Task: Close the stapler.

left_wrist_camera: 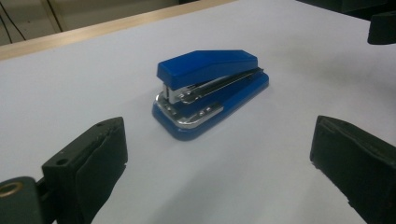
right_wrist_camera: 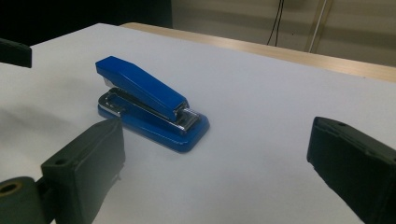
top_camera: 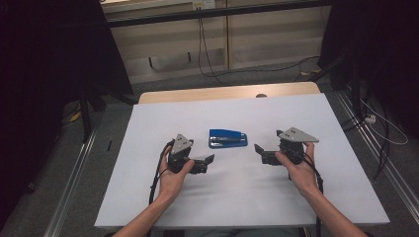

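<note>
A blue stapler (top_camera: 227, 138) lies flat on the white table top (top_camera: 237, 182), midway between my two grippers. My left gripper (top_camera: 209, 160) sits just left of and nearer than it, held in a hand. Its jaws stand wide apart with nothing between them, and its view has the stapler (left_wrist_camera: 210, 91) a short way ahead. My right gripper (top_camera: 258, 150) sits to the stapler's right, also hand-held. Its jaws are spread wide and empty, with the stapler (right_wrist_camera: 152, 105) ahead and to the left in its view.
The table's wooden far edge (top_camera: 227, 92) runs behind the white sheet. Beyond it are a pale wall panel, hanging cables (top_camera: 205, 49) and dark stands at both sides. A metal rail (top_camera: 375, 148) runs along the floor at the right.
</note>
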`<state>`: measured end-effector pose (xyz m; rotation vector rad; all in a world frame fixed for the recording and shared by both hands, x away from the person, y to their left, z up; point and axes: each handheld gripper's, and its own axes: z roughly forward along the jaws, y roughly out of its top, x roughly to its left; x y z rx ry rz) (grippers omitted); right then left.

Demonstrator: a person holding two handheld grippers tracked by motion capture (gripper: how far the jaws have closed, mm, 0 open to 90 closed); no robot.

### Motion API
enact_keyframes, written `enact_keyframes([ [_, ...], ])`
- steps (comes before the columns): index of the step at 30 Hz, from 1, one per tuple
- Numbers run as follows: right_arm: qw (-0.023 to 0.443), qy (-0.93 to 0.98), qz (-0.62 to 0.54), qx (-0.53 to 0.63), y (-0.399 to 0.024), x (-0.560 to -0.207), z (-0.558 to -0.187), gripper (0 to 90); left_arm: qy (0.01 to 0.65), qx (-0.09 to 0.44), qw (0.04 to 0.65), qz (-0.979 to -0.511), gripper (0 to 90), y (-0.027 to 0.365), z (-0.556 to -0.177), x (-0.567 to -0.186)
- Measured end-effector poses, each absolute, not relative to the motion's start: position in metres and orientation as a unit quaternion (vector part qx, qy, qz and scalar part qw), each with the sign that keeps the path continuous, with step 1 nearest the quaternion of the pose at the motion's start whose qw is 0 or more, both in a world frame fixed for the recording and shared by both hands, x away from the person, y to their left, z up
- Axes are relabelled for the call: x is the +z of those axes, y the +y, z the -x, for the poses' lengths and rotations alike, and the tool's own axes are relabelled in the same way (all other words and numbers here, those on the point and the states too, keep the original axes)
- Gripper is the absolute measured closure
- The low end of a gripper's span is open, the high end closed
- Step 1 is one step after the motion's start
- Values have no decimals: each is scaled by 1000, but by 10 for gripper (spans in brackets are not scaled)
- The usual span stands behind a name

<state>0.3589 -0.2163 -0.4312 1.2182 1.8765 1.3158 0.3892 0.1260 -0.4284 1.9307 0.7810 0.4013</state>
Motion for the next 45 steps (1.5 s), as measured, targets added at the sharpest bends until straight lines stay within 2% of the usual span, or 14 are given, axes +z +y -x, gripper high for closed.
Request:
enact_keyframes([
  [9,285,687,-458,487,-222,-430,-349,33,340,184,493,-780,42,153,-379,-422],
  [11,285,683,-462,489,-223,-431,-346,33,337,203,492,-777,42,157,-375,-422],
  [32,320,654,-475,494,-247,-429,-306,22,366,219,498,-755,40,202,-343,-416],
  [37,329,648,-481,490,-254,-427,-298,20,387,250,492,-738,39,211,-333,-415],
  [39,334,645,-481,491,-256,-426,-296,20,385,236,492,-744,38,216,-330,-414],
  [45,344,634,-490,490,-267,-426,-288,11,394,244,495,-735,36,231,-316,-415],
])
